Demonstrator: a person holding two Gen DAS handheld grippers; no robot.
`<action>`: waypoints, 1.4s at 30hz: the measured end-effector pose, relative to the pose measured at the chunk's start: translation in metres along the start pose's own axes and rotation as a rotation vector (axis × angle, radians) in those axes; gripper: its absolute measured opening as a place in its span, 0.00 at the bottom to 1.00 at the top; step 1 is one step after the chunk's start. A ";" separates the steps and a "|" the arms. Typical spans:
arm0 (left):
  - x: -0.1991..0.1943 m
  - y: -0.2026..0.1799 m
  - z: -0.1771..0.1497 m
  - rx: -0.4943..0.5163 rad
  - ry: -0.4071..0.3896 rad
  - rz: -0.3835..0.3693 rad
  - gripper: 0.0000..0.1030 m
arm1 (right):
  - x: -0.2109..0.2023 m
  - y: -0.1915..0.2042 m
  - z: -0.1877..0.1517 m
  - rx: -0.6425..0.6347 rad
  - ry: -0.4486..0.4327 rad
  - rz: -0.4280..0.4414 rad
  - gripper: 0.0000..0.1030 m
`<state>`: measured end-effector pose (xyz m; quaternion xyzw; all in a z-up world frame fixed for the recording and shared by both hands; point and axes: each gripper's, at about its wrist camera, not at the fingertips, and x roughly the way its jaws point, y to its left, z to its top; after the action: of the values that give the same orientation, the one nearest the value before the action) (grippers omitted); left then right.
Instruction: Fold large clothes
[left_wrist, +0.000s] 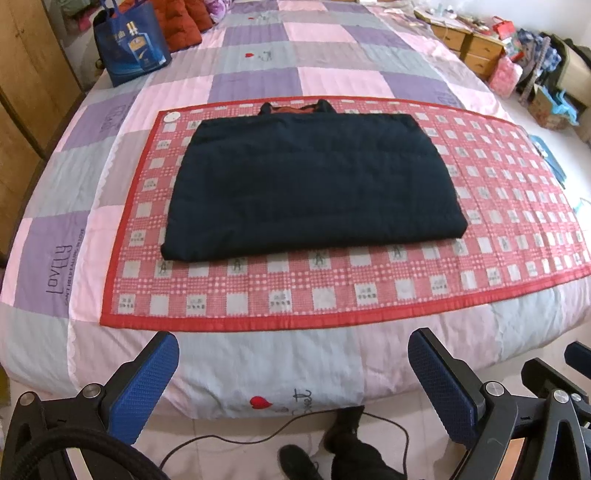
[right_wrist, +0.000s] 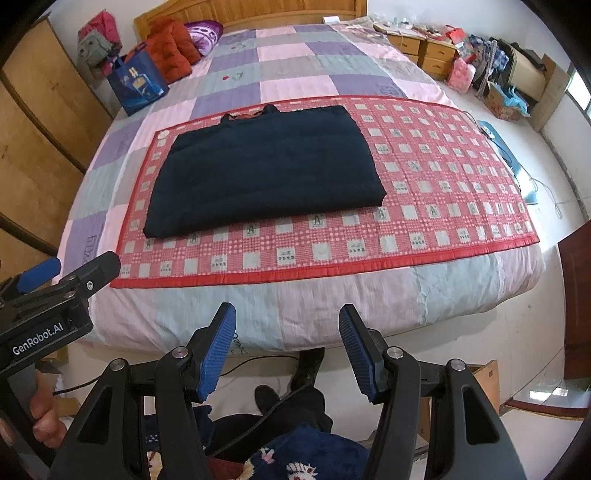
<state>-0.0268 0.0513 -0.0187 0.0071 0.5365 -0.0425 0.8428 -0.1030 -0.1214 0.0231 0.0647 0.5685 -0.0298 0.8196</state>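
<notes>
Folded into a flat dark rectangle: jacket (left_wrist: 310, 184) (right_wrist: 264, 168), centred on the red mat (left_wrist: 369, 295) (right_wrist: 406, 236) on the bed (left_wrist: 258, 365). Both held back off the bed edge, well apart from it: left gripper (left_wrist: 293, 380) spread wide and empty, right gripper (right_wrist: 288, 350) likewise. Folding judged essentially done; at most one further fold or removal left.

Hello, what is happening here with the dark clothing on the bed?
A person holds a two-finger tool in each hand, at the foot of the bed. The dark jacket lies folded into a flat rectangle on the red checked mat. The left tool and the right tool are both open and empty, back from the mat, touching nothing.
</notes>
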 end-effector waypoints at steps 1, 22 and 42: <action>0.001 -0.001 0.001 0.001 0.001 -0.002 0.99 | 0.000 0.001 0.000 -0.002 0.000 0.000 0.60; -0.007 0.007 -0.003 0.007 -0.013 -0.004 0.99 | -0.012 0.000 -0.006 -0.006 -0.015 0.004 0.60; -0.008 0.003 -0.002 0.002 -0.016 -0.003 0.99 | -0.014 -0.006 -0.008 -0.008 -0.015 0.005 0.60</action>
<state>-0.0316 0.0550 -0.0127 0.0070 0.5296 -0.0444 0.8470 -0.1157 -0.1264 0.0332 0.0627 0.5622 -0.0258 0.8242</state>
